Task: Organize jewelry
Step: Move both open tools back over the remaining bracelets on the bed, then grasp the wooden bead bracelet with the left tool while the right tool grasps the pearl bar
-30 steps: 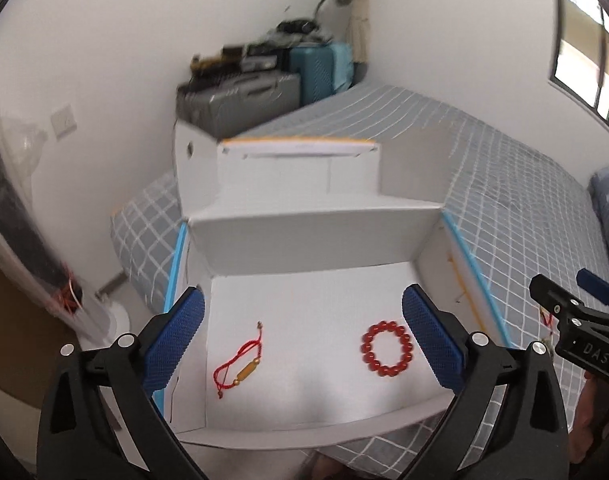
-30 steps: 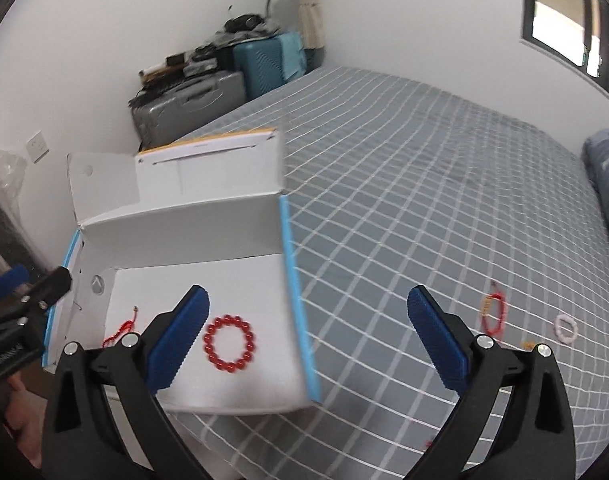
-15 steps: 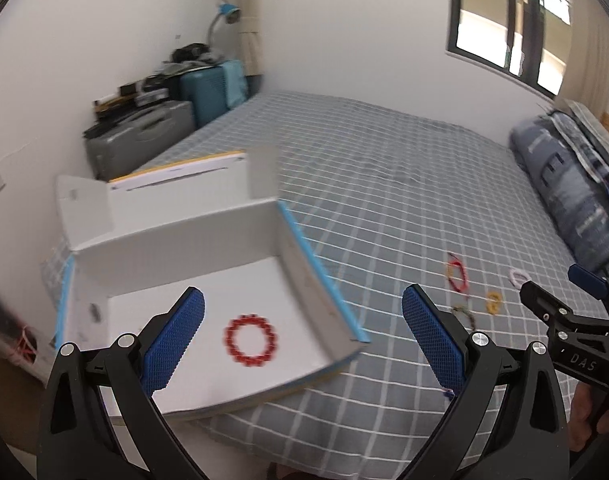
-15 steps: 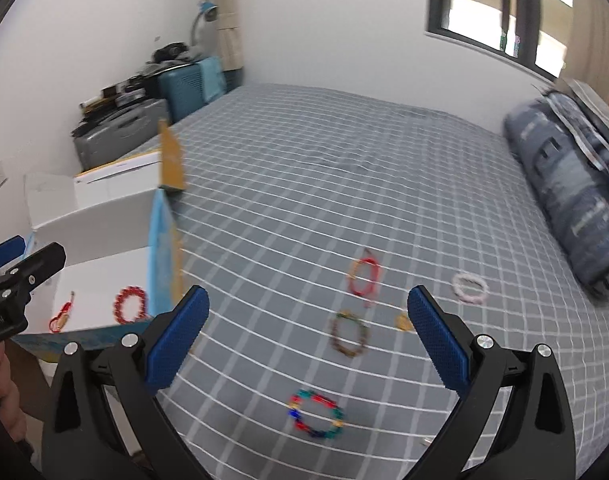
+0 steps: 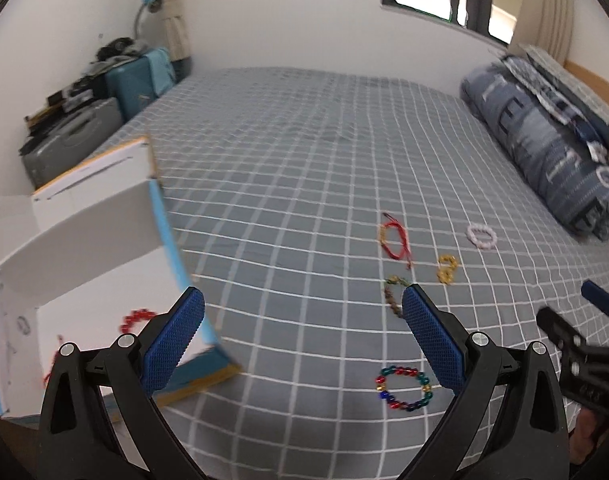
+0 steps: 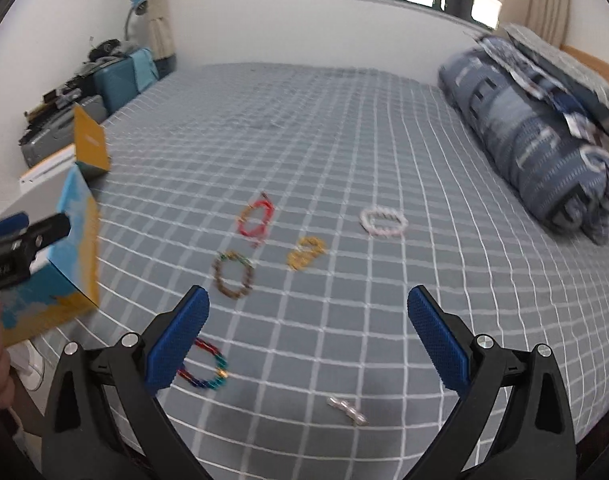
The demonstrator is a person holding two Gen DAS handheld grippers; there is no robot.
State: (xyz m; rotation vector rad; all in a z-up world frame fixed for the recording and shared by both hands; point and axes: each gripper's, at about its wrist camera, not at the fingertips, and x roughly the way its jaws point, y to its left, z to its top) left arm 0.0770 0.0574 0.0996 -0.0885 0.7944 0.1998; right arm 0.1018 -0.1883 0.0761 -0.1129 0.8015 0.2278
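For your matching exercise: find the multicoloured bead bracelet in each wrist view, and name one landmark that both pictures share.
Left wrist view: the multicoloured bead bracelet lies low and right of centre on the bedsheet, beside the right blue pad.
Right wrist view: the same bracelet lies low and left, partly behind the left blue pad.
Shared landmark: the red cord bracelet, farther up the bed.

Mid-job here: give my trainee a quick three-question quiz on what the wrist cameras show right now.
1. True or false: the red bead bracelet lies inside the white box.
2. Which loose piece lies nearest the folded quilt? A) multicolour bead bracelet B) white bead bracelet C) gold chain
3. Fill in: the jaws of the left gripper and right gripper are both ____.

Key: 1 true; 2 B; 3 open.
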